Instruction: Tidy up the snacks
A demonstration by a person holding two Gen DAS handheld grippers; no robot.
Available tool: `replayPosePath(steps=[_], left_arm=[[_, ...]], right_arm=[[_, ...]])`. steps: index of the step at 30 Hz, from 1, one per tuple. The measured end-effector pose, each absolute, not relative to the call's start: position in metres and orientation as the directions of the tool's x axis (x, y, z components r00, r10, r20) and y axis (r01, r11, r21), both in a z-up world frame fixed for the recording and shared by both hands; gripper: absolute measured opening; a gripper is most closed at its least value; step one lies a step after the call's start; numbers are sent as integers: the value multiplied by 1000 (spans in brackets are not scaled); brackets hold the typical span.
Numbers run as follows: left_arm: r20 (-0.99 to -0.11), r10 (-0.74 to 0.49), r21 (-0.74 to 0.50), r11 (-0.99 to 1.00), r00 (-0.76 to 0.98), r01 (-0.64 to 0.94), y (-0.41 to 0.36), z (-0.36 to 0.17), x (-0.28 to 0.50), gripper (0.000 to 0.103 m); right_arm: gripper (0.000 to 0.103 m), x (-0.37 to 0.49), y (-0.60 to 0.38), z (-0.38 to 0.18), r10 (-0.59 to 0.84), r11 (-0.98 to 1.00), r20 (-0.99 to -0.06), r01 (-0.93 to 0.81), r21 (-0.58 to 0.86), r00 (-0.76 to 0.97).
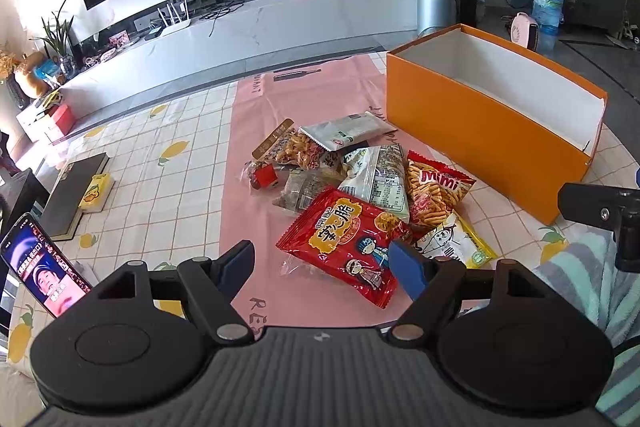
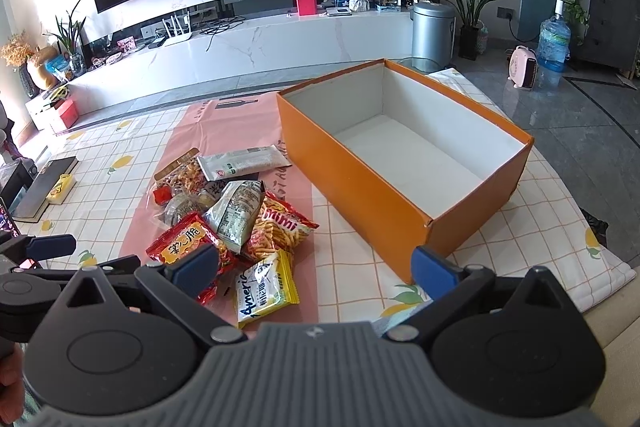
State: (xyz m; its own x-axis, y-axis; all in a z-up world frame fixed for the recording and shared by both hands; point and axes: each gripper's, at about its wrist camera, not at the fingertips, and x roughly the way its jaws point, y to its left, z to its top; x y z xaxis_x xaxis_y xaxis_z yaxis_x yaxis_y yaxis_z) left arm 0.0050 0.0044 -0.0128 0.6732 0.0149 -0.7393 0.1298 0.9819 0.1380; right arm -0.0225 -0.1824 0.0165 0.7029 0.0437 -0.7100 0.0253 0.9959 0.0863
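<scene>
A pile of snack packets lies on a pink mat (image 1: 256, 115): a red packet with Chinese writing (image 1: 344, 239) nearest, a red Mimi packet (image 1: 436, 191), a yellow packet (image 1: 460, 239), a grey-white packet (image 1: 380, 175) and several others behind. An open orange box (image 1: 480, 135) with a white, empty inside (image 2: 404, 155) stands to the right of the pile. My left gripper (image 1: 320, 267) is open and empty, just above the near edge of the red packet. My right gripper (image 2: 316, 263) is open and empty, between the pile (image 2: 228, 219) and the box's near corner.
The table wears a checked lemon-print cloth (image 1: 172, 155). A dark book (image 1: 72, 195) with a small yellow pack (image 1: 94, 191) lies at the left, and a lit phone (image 1: 44, 267) stands at the near left. A TV unit and floor lie beyond the table.
</scene>
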Motion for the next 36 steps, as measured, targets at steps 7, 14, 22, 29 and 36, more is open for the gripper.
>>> replayPosePath(steps=[7,14,22,29,36], left_arm=[[-741,19,139,982,672,126,5,-13,5,89],[-740,17,136,983,673,124,7,-12,4,89],[-739,18,131,984,673,117,8,-9,4,89],[-741,16,125,986,671,115,10,-9,4,89],[-742,13,119,987,670,112,13,-9,5,89]], right_arm=[[99,-23,-181,17,45,997,-708,16,80,705],[99,-24,-181,17,44,997,-705,17,79,708],[99,-25,-177,16,44,998,-703,6,68,710],[99,-25,-174,15,49,998,-702,-3,67,710],[99,-22,-170,14,47,999,-707,-16,50,705]])
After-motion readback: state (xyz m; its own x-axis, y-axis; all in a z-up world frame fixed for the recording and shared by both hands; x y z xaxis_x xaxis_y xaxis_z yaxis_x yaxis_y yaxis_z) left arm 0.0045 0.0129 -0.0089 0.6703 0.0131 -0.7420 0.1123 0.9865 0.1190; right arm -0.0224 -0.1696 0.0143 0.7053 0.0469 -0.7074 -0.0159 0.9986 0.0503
